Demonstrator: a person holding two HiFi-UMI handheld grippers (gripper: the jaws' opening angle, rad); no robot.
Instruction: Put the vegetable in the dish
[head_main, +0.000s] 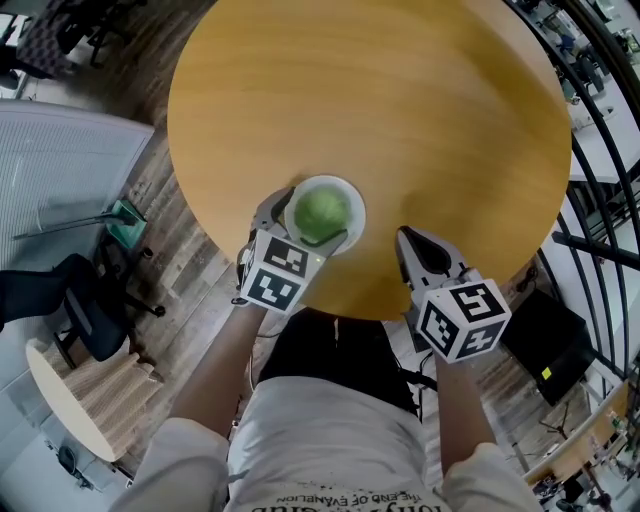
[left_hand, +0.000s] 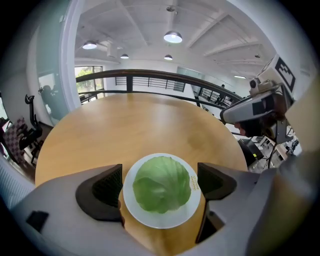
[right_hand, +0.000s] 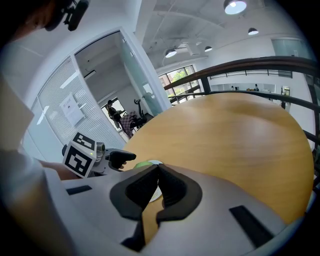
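Cabbage sits in the white dish at the table near edge; placement looks done. Left gripper jaws apart, straddling the dish. Right gripper jaws together, empty, parked right, out of the way.

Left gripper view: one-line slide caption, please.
Left gripper, jaws apart, flanks a round green cabbage sitting in a round white dish.

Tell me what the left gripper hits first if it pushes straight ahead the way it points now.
The dish holding the cabbage: it lies right ahead, between the left gripper's open jaws. Whether rim or cabbage touches first depends on height, which is unclear.
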